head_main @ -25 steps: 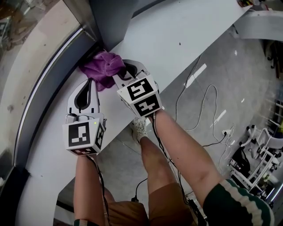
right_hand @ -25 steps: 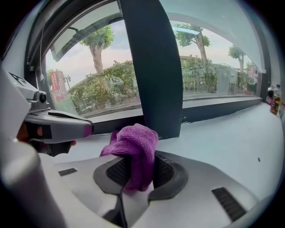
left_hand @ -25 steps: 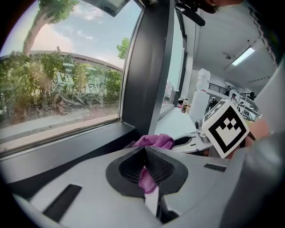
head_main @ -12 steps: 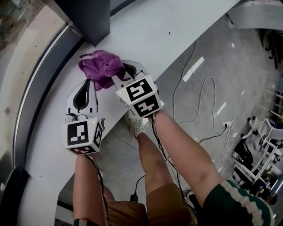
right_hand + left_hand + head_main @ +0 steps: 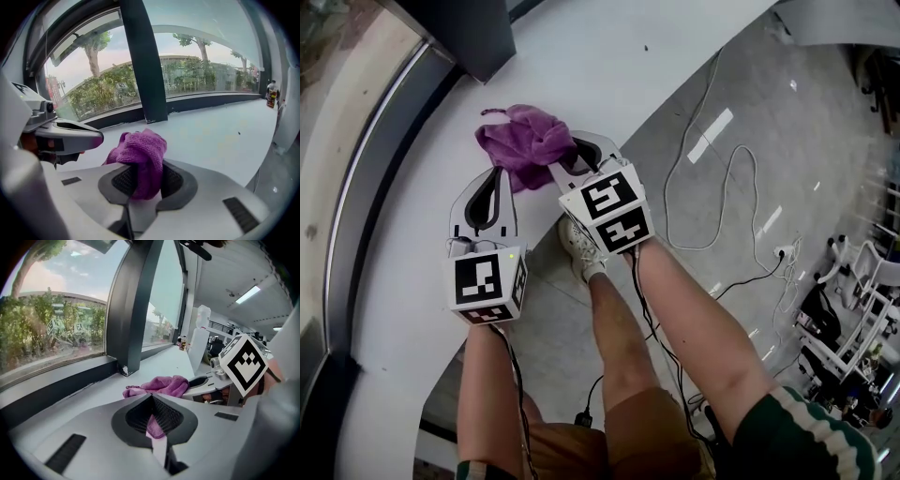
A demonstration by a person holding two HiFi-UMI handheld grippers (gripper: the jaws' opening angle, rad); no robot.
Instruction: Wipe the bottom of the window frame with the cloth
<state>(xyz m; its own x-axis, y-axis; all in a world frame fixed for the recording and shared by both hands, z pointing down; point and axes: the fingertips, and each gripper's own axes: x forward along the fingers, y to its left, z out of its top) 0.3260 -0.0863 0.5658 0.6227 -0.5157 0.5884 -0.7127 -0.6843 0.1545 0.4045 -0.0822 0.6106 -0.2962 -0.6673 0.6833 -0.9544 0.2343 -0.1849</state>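
Your right gripper (image 5: 577,156) has its fingers closed tight on the fuzzy purple cloth (image 5: 530,141). The cloth bunches up on the flat white window ledge (image 5: 609,66). The dark window post (image 5: 464,33) stands at 11 o'clock from the cloth, a little way off. Your left gripper (image 5: 495,176) sits at 7 o'clock from the cloth, just beside it. Its fingers are closed tip to tip, and a bit of purple shows in the gap between them.

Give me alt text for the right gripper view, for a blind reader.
The right claw is shut on a bunched purple cloth at a white window sill. Behind it are a dark frame post and glass, with trees outside. The left claw shows at left.
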